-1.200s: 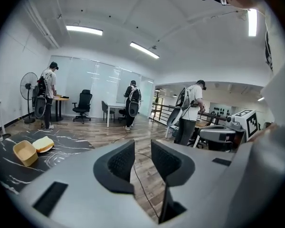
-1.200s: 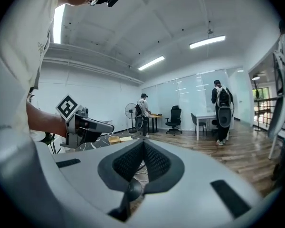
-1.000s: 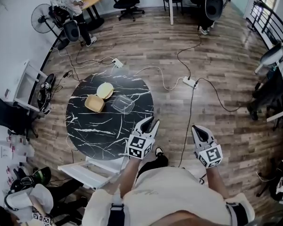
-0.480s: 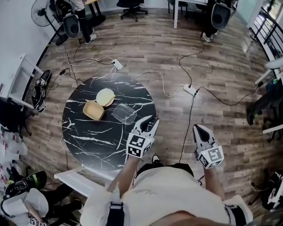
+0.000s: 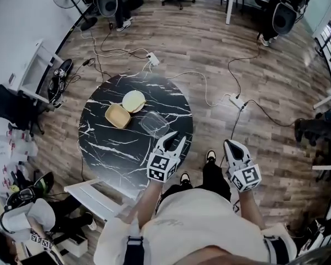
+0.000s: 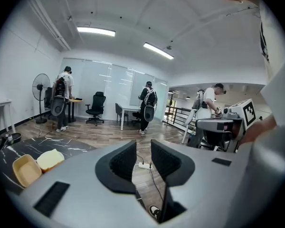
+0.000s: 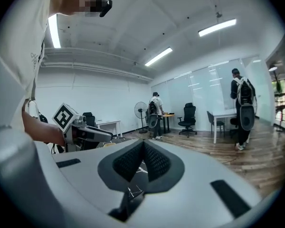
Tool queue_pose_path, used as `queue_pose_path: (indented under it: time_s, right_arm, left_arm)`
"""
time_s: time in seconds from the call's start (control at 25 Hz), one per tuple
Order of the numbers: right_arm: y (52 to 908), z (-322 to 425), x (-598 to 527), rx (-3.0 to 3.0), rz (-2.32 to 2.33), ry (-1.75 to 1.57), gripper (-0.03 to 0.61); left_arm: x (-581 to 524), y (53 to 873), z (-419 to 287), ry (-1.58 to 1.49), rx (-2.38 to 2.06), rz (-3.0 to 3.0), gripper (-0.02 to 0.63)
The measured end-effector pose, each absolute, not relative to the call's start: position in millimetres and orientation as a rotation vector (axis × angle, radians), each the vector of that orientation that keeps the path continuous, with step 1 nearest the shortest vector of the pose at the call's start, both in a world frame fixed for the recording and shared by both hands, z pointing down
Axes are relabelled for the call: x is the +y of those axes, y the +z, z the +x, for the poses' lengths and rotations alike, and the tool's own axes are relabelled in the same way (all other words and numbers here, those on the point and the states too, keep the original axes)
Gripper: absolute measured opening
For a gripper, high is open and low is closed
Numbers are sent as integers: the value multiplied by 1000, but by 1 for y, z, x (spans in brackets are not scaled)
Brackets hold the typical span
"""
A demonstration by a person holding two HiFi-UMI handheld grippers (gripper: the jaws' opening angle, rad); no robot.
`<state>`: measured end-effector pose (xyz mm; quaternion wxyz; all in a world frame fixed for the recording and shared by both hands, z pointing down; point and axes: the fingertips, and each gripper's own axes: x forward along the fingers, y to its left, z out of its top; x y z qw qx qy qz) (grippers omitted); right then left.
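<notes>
A clear plastic tub (image 5: 155,123) on the black marble table (image 5: 107,153)
It is sitting upright near the table's middle, just beside a tan square tub (image 5: 117,115) and a pale round lid (image 5: 133,100).

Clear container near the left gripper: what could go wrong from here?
The clear container sits close beside the tan tray on the table; a push from the open left gripper might slide it into the tray. Cables cross the floor by the person's feet, so a step could snag one.
</notes>
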<state>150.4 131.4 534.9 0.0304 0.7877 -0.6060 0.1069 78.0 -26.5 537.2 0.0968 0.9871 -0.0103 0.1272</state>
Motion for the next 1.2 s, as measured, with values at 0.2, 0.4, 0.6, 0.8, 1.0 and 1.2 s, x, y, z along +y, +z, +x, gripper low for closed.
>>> queue_pose_path:
  time_s: [0.2,0.4,0.6,0.8,1.0,1.2]
  right_arm:
    - [529,179,91,-2025,2256,262,8]
    - [524,215,52,-2154,2093,186,8]
    - [523,239,24,-2281,1988,163,8]
    - [527,247,6,-2400,1828,167,8]
    - [538,246,-9,-2496,1670,159,8]
    - [553,226,-18,-2571,1556,227,8]
  left_arm:
    - [-52,524,88,361,-236,2916,104]
    - [-72,508,106,315,-438,2923,103]
    - [-83,510,112,328,-618,2886,104]
    - [-87,516,103,347,-815,2814,104]
    - [-84,529,87,372,-964,2704,103]
    - [-82,538,63,407,-1069,2621,103]
